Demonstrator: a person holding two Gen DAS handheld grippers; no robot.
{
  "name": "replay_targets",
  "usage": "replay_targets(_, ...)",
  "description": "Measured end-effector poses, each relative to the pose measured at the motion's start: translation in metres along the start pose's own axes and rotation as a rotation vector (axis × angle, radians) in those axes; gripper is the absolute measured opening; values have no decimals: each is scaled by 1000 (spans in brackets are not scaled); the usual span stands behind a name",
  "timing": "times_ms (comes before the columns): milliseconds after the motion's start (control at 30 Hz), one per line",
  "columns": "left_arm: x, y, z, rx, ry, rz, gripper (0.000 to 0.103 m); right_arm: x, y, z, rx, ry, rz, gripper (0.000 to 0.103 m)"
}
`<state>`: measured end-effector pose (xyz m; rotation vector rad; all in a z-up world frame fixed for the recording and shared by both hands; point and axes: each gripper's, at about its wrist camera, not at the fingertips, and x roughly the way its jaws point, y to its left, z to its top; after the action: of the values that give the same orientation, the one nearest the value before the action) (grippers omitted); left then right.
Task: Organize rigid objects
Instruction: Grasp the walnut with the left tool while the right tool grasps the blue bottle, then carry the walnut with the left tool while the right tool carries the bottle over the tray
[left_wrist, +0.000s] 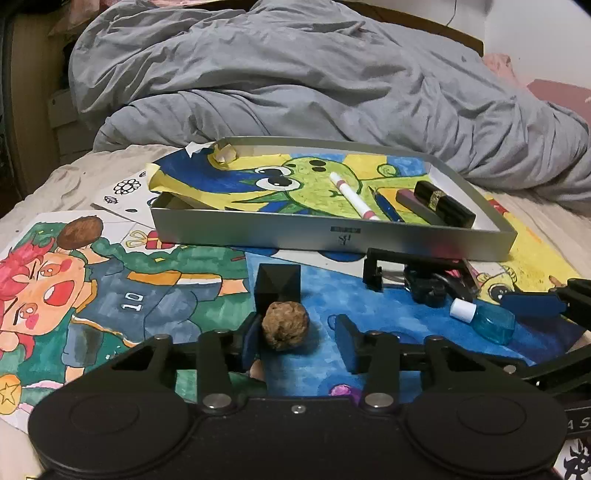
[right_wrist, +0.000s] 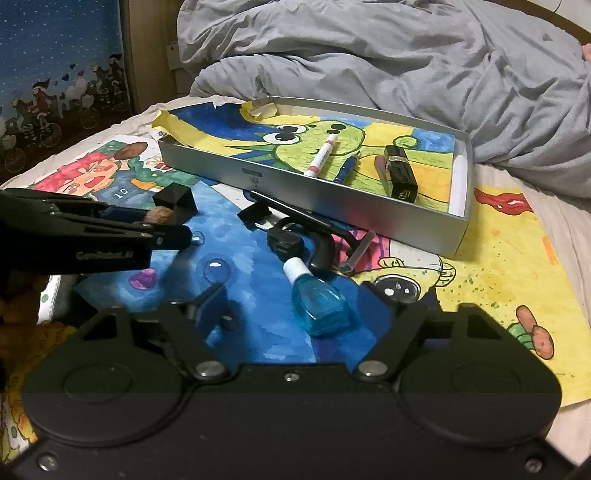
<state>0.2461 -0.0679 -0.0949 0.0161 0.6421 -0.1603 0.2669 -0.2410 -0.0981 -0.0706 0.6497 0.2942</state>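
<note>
A silver tray (left_wrist: 258, 236) (right_wrist: 332, 206) lies on the bed and holds a white marker (left_wrist: 352, 195), a blue pen (left_wrist: 386, 206) and a black lipstick tube (left_wrist: 443, 203). My left gripper (left_wrist: 299, 332) is open around a brown walnut (left_wrist: 285, 324), which rests by the left finger in front of a black cube (left_wrist: 277, 284). My right gripper (right_wrist: 321, 306) is open around a blue bottle with a white cap (right_wrist: 317, 299) (left_wrist: 484, 317). A black phone holder (right_wrist: 295, 236) and a razor (right_wrist: 358, 251) lie before the tray.
Painted drawings (left_wrist: 110, 295) cover the bed under everything. A second walnut (left_wrist: 79, 232) lies on the left drawing. A rumpled grey duvet (left_wrist: 295, 74) lies behind the tray. A patterned blue panel (right_wrist: 55, 74) stands at the far left.
</note>
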Motion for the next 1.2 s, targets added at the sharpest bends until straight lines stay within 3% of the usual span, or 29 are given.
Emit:
replay_targets(100, 0, -2, 0, 5, 0, -11, 30, -3, 2, 0, 5, 2, 7, 56)
replay_targets(300, -2, -9, -2, 26, -3, -43, 29, -3, 3, 1, 0, 12, 24, 43)
replay_targets(367, -3, -12, -3, 37, -3, -65, 29, -4, 4, 1, -11, 15, 33, 26)
replay_targets(400, -4, -13, -4, 44, -2, -76, 29, -4, 5, 1, -17, 18, 35, 23)
replay_targets(733, -17, -27, -10, 94, 11, -134, 29, -18, 14, 2, -100, -14, -9, 21)
replay_targets(1000, -41, -38, 5, 99, -57, -121, 29, -58, 11, 16, -110, -191, -92, 21)
replay_targets(1200, -55, -45, 38, 67, -166, -93, 29, -83, -7, 37, -72, -344, -147, 21)
